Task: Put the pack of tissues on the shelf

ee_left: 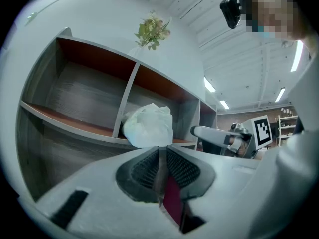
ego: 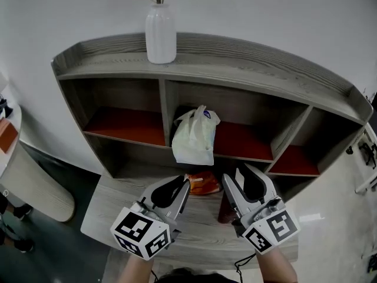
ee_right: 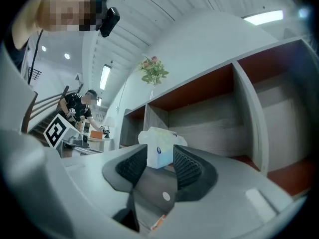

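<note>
The right hand-held gripper (ego: 235, 174) (ee_right: 159, 152) is released: its jaws stand apart with nothing gripped, and the pack (ee_right: 158, 137) shows beyond the gap, clear of both pads. The left hand-held gripper (ego: 182, 186) (ee_left: 160, 151) is clenched, its jaws pressed together on nothing. Both hover side by side over the wooden bench (ego: 115, 208), pointing at the shelf (ego: 166, 102). An orange packet (ego: 203, 184) lies on the bench between their tips. The pack (ego: 196, 135) (ee_left: 148, 125) stands upright on the red board of the middle compartment, at its left end by the divider, apart from both hand-held grippers. A white vase (ego: 161, 33) with green sprigs stands on the shelf top, above the divider.
</note>
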The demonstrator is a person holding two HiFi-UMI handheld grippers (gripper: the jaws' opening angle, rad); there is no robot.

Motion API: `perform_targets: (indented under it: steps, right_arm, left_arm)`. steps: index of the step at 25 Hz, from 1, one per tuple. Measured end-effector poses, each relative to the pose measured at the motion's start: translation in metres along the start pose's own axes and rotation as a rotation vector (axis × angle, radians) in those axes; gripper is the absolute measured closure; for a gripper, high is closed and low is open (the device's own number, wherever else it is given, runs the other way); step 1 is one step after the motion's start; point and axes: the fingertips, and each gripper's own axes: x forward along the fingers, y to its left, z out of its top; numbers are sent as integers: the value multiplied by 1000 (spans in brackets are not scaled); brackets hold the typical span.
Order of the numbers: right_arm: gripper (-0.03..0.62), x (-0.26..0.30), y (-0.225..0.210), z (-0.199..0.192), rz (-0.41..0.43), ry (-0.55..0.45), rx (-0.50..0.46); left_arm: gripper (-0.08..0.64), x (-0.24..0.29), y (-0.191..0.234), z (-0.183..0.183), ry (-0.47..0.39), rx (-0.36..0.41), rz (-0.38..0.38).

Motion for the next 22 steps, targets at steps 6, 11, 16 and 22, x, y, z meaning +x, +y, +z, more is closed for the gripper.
perform_targets:
  steps: [6, 11, 16, 22]
  right_arm:
    - [508, -32, 1, -11, -9, 7, 81]
    - [535, -56, 3, -24, -13, 32, 108]
    - [549, -76, 6, -38, -17, 56, 132]
    - [597, -93, 4, -48, -40, 72, 157]
  left_arm:
    - [537, -1, -19, -9, -12, -37, 18]
    - [555, 0, -37, -16, -18, -47, 27]
    - [572, 1, -51, -22, -18, -38, 35]
    - [574, -6, -59, -39, 9, -61, 55]
